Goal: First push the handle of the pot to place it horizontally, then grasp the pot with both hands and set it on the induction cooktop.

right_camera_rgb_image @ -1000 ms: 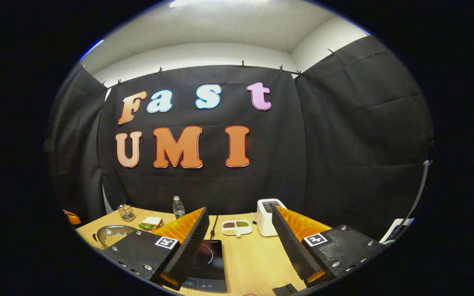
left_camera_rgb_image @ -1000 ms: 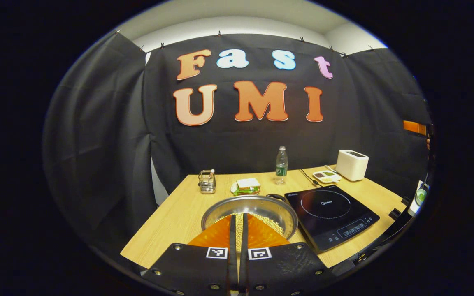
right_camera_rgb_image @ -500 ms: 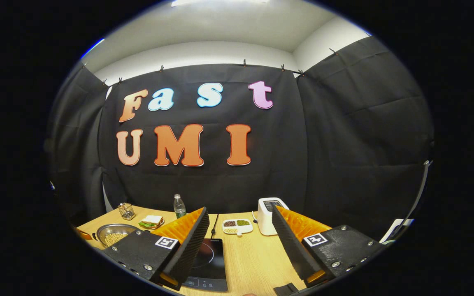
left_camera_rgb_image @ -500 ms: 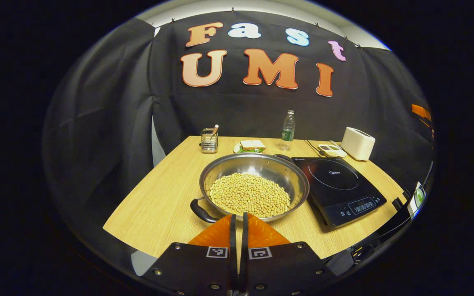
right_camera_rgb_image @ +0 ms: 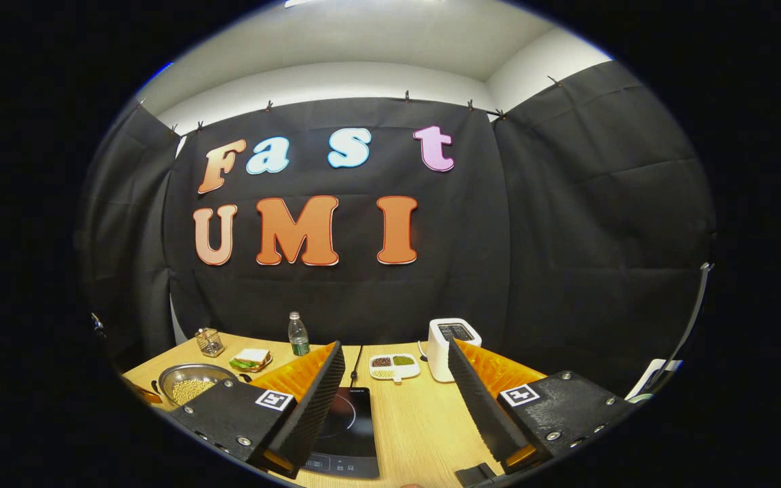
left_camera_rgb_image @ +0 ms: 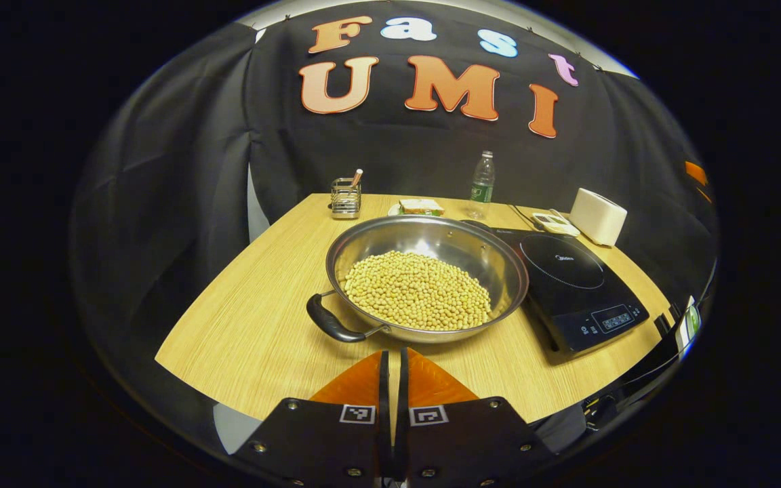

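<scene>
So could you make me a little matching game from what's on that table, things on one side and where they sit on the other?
Things:
1. pot
2. water bottle
3. toaster
4. utensil holder

Places:
A. far left corner of the table
B. beside the induction cooktop, full of beans
C. at the back, by the sandwich
D. far right corner

Pairs: 1-B, 2-C, 3-D, 4-A

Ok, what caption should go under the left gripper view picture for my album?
Shut left gripper hovers before a steel pot of soybeans, beside the induction cooktop.
</scene>
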Tool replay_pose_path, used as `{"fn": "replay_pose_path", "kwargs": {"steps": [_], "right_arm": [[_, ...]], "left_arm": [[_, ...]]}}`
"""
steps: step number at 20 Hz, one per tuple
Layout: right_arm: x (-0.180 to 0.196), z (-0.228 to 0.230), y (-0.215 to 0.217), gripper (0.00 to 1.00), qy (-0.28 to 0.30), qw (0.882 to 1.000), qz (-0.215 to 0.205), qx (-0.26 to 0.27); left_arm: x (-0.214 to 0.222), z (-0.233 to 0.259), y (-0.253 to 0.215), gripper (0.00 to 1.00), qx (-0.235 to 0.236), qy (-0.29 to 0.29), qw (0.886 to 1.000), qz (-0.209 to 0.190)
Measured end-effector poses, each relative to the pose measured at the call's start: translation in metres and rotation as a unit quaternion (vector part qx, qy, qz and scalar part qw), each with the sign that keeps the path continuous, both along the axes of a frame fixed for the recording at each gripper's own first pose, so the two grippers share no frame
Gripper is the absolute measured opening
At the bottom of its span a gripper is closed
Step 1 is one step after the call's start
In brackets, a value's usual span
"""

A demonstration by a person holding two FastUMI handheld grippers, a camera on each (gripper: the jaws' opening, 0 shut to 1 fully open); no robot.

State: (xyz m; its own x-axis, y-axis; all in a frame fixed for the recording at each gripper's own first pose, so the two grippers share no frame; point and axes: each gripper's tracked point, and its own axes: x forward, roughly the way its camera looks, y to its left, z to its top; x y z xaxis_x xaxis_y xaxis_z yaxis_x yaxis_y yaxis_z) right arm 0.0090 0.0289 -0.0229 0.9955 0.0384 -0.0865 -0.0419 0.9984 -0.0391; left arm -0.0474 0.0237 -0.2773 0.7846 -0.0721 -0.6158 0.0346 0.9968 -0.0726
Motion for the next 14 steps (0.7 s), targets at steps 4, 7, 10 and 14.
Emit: {"fn": "replay_pose_path", "kwargs": {"steps": [4,7,10,14], "right_arm": [[0.003,-0.001,0.004,1.0,0.003,1.0,0.0,-0.003],[0.005,-0.003,0.009,0.95,0.004,1.0,0.002,-0.005],[0.009,-0.006,0.014,0.95,0.006,1.0,0.003,-0.007],[0.013,-0.01,0.017,0.95,0.011,1.0,0.003,-0.008]], "left_arm": [[0.006,-0.018,0.007,0.03,-0.004,0.017,1.0,0.007],[0.016,-0.028,0.011,0.03,-0.006,0.025,1.0,0.011],[0.024,-0.032,0.016,0.03,-0.007,0.029,0.999,0.017],[0.033,-0.039,0.022,0.03,-0.015,0.035,0.999,0.025]]}}
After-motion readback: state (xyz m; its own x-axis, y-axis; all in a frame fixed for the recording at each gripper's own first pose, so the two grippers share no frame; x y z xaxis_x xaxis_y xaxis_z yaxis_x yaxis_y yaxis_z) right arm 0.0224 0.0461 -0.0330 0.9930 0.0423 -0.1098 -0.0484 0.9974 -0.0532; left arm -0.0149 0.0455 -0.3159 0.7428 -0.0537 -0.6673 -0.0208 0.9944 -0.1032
